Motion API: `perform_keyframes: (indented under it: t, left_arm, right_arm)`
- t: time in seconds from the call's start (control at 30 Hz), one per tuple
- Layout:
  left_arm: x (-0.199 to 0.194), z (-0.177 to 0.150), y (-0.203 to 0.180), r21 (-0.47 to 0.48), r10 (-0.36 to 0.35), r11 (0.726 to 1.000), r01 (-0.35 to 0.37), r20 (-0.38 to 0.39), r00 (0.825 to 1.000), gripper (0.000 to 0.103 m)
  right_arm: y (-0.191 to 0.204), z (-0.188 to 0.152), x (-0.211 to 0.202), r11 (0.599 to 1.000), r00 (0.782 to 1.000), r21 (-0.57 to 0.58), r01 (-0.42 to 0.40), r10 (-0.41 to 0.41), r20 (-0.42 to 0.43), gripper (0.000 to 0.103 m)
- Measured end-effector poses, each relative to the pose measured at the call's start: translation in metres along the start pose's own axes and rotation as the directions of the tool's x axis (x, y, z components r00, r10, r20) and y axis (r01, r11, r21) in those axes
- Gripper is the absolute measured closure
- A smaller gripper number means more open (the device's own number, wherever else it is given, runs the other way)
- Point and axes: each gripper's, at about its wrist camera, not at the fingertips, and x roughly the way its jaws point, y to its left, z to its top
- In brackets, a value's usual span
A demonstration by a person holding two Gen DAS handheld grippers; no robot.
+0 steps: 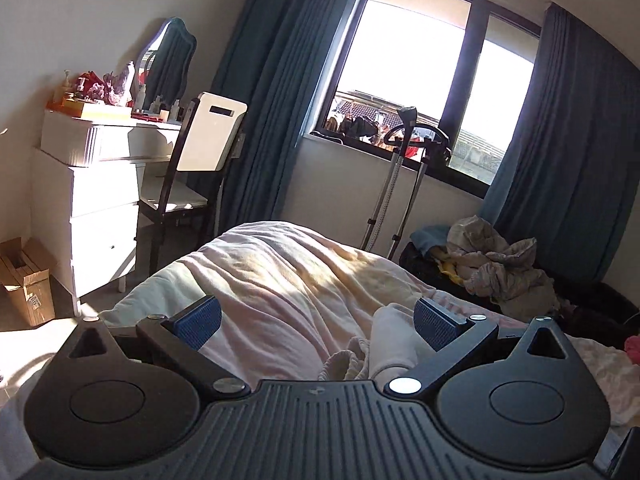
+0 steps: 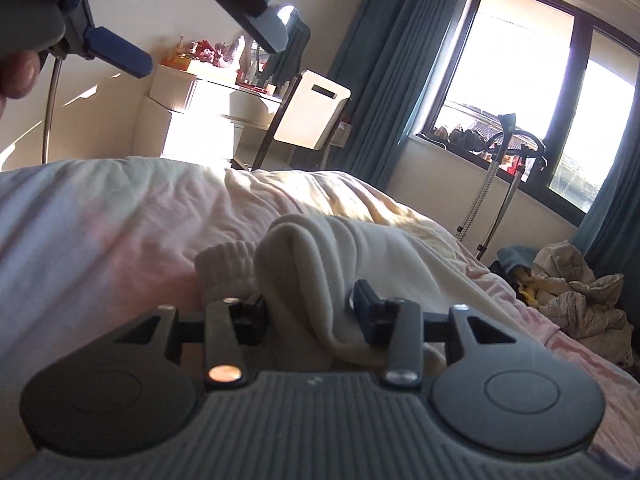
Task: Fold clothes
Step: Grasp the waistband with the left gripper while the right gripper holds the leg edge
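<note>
Two grippers work over a bed (image 1: pixel 256 280) draped in a pale pink sheet, sunlight falling across it. Beyond stand teal curtains (image 1: pixel 260 92), a white dresser (image 1: pixel 96 184) and a chair (image 1: pixel 200 152); a heap of crumpled laundry (image 1: pixel 504 268) sits at the far right. A cream garment (image 2: pixel 340 256) lies bunched on the sheet. The left gripper (image 1: pixel 316 320) hangs spread wide, holding nothing. The right gripper (image 2: pixel 310 304) straddles a fold of the garment, jaws parted about halfway; whether its pads press the cloth I cannot tell.
</note>
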Motion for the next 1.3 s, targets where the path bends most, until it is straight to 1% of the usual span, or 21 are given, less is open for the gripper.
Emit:
perform_keyframes:
  t: [0.03,0.13,0.23,0.33,0.4,0.47,0.53,0.6,0.63,0.67,0.77,0.8,0.9,0.97,1.07,1.13,1.17,1.2,1.23,1.27,1.3]
  left_arm:
    - [0.002,-0.005,-0.008,0.054,-0.015,0.998,0.016,-0.013,1.0,0.0]
    - [0.01,-0.019,-0.032,0.2,-0.062,0.977,0.077,-0.08,0.995,0.0]
    - [0.018,-0.036,-0.051,0.323,-0.068,0.939,0.118,-0.161,0.985,0.0]
    - [0.023,-0.05,-0.061,0.404,-0.058,0.903,0.143,-0.214,0.975,0.0]
    - [0.029,-0.058,-0.063,0.433,-0.049,0.888,0.157,-0.25,0.967,0.0]
    - [0.035,-0.066,-0.066,0.467,-0.012,0.873,0.145,-0.275,0.961,0.0]
    - [0.044,-0.069,-0.065,0.474,0.039,0.874,0.104,-0.283,0.958,0.0]
    - [0.053,-0.069,-0.06,0.444,0.076,0.894,0.063,-0.287,0.955,0.0]
    - [0.057,-0.067,-0.056,0.415,0.091,0.909,0.04,-0.29,0.953,0.0]
    - [0.061,-0.064,-0.052,0.373,0.1,0.927,0.019,-0.297,0.95,0.0]
    - [0.06,-0.053,-0.041,0.196,0.057,0.981,0.004,-0.302,0.952,0.001]
    - [0.058,-0.051,-0.039,0.141,0.037,0.99,0.006,-0.299,0.953,0.001]
    - [0.054,-0.052,-0.037,0.032,0.001,0.999,0.009,-0.294,0.956,0.001]
    - [0.056,-0.057,-0.038,0.035,0.026,0.999,-0.016,-0.292,0.956,0.001]
    - [0.063,-0.065,-0.045,0.088,0.089,0.994,-0.066,-0.295,0.951,0.003]
    - [0.064,-0.067,-0.047,0.101,0.133,0.989,-0.109,-0.271,0.953,0.015]
    - [0.064,-0.067,-0.045,0.083,0.152,0.987,-0.135,-0.251,0.956,0.026]
    - [0.062,-0.065,-0.042,0.05,0.152,0.988,-0.144,-0.235,0.96,0.036]
    - [0.059,-0.063,-0.038,0.007,0.137,0.99,-0.138,-0.212,0.968,0.047]
    - [0.055,-0.059,-0.031,-0.056,0.103,0.992,-0.115,-0.174,0.979,0.066]
    - [0.051,-0.056,-0.025,-0.113,0.08,0.989,-0.098,-0.152,0.985,0.07]
  right_arm:
    - [-0.006,-0.001,-0.017,0.999,0.999,-0.005,-0.037,0.037,0.006,0.051]
    - [-0.03,-0.006,-0.066,0.997,0.997,0.021,-0.079,0.079,-0.007,0.051]
    - [-0.057,-0.018,-0.103,0.997,0.999,0.074,-0.027,0.029,-0.03,0.05]
    - [-0.077,-0.039,-0.113,0.994,0.994,0.095,0.047,-0.037,-0.102,0.049]
    - [-0.082,-0.049,-0.108,0.99,0.992,0.133,0.05,-0.034,-0.118,0.049]
    - [-0.082,-0.057,-0.102,0.985,0.991,0.165,0.05,-0.028,-0.129,0.049]
    - [-0.079,-0.063,-0.095,0.981,0.99,0.189,0.048,-0.023,-0.136,0.05]
    - [-0.083,-0.066,-0.089,0.969,0.986,0.233,0.086,-0.05,-0.157,0.052]
    - [-0.091,-0.07,-0.089,0.948,0.987,0.307,0.086,-0.039,-0.157,0.053]
    - [-0.096,-0.072,-0.091,0.932,0.988,0.352,0.085,-0.033,-0.15,0.058]
    - [-0.108,-0.074,-0.101,0.887,0.992,0.454,0.084,-0.03,-0.126,0.061]
    - [-0.11,-0.073,-0.106,0.876,0.993,0.475,0.083,-0.032,-0.114,0.061]
    - [-0.114,-0.072,-0.113,0.848,0.994,0.522,0.086,-0.038,-0.103,0.061]
    - [-0.11,-0.074,-0.11,0.865,0.987,0.486,0.128,-0.064,-0.146,0.061]
    - [-0.101,-0.078,-0.105,0.896,0.974,0.405,0.18,-0.105,-0.201,0.062]
    - [-0.09,-0.08,-0.101,0.931,0.966,0.305,0.202,-0.139,-0.218,0.062]
    - [-0.084,-0.08,-0.099,0.942,0.96,0.254,0.219,-0.161,-0.229,0.062]
    - [-0.081,-0.08,-0.099,0.944,0.957,0.233,0.233,-0.18,-0.229,0.065]
    - [-0.078,-0.079,-0.099,0.945,0.953,0.214,0.247,-0.198,-0.228,0.071]
    - [-0.08,-0.079,-0.101,0.941,0.953,0.221,0.258,-0.21,-0.217,0.083]
    - [-0.081,-0.078,-0.103,0.936,0.953,0.23,0.268,-0.222,-0.205,0.09]
